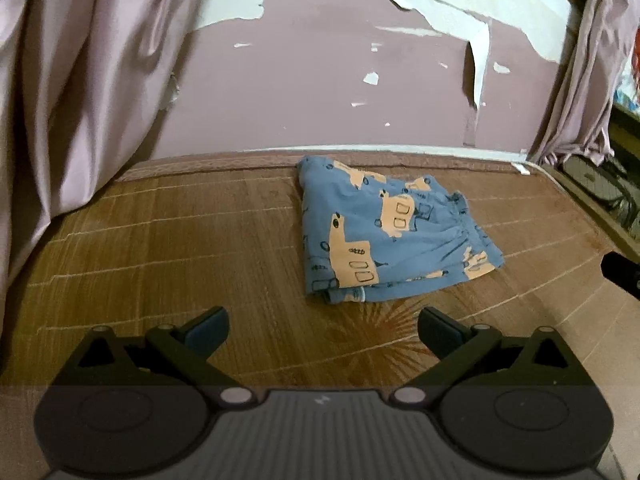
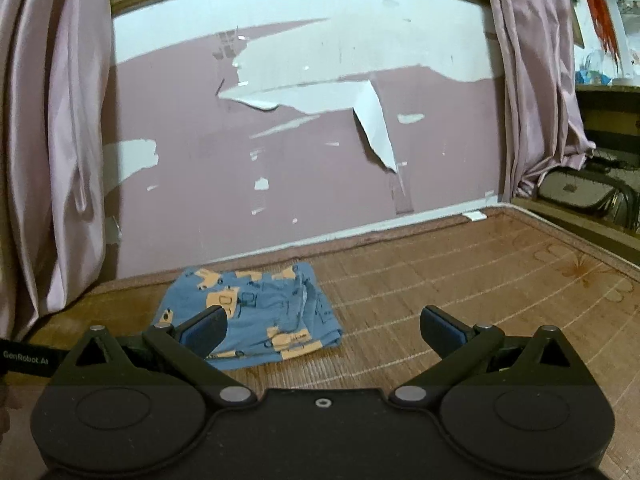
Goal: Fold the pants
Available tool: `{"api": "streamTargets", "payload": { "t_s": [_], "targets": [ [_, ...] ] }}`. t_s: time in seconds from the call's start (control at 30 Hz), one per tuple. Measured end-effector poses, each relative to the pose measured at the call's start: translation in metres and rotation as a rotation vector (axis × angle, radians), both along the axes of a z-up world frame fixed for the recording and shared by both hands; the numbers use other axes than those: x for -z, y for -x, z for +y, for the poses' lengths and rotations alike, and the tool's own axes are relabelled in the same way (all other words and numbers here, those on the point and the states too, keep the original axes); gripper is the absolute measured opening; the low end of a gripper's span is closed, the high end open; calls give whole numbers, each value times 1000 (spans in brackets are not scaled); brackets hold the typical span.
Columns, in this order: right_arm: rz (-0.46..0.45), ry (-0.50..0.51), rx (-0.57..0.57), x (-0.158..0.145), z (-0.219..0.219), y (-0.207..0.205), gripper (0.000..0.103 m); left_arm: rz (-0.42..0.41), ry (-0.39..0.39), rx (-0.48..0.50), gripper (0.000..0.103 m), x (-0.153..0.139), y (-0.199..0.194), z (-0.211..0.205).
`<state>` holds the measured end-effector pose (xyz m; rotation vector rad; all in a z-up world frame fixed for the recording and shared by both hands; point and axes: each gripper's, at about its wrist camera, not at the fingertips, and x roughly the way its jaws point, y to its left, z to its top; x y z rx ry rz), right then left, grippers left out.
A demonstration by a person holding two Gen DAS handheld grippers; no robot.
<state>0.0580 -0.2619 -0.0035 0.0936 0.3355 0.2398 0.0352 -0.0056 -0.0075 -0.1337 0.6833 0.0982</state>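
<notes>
Your left hand-held gripper (image 1: 323,330) has its fingers spread wide with nothing between them, and it hangs above the woven mat just short of the pants (image 1: 384,236). Those pants lie folded into a compact blue bundle printed with orange vehicles, flat on the mat and close to the far edge of the bed, with the layered edges stacked along the near side (a gathered, ruffled band shows along the right-hand edge in your left wrist view). Your right hand-held gripper (image 2: 323,330) is equally wide open and holds nothing; from its camera the pants (image 2: 264,312) sit to the left of centre, and the left finger (image 2: 202,334) overlaps the near corner of the bundle in the picture, though you cannot tell from this view whether it touches the cloth. A dark tip of that right tool pokes in at the right edge of your left view, well apart from the garment.

Under everything lies a brown bamboo mat (image 1: 160,248) with pale stitched lines and a faint flower pattern, covering the bed. Behind it stands a mauve wall (image 1: 320,92) with large patches of peeled paint, flanked by pale pink curtains (image 1: 80,80) on both sides
</notes>
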Motion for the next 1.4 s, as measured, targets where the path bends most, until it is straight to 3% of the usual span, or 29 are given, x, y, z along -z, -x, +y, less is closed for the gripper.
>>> {"api": "streamTargets", "payload": {
  "t_s": [0.27, 0.47, 0.63, 0.83, 1.03, 1.17, 1.4],
  "targets": [
    [-78, 22, -8, -3, 3, 19, 102, -73, -18, -35, 103, -12, 16, -14],
    [-31, -19, -3, 2, -7, 34, 102, -114, -64, -9, 103, -13, 34, -23],
    [-34, 10, 3, -1, -13, 52, 102, -83, -72, 14, 103, -7, 40, -27],
    [17, 75, 7, 8, -16, 61, 102, -56, -156, 74, 103, 0, 40, -37],
    [61, 11, -6, 26, -16, 45, 102, -40, -98, 83, 103, 9, 38, -35],
    [103, -33, -38, 35, -12, 31, 102, -48, -96, 37, 103, 13, 39, -28],
    [72, -31, -41, 39, -1, 22, 102, -58, -53, 3, 103, 17, 42, -13]
  ]
}}
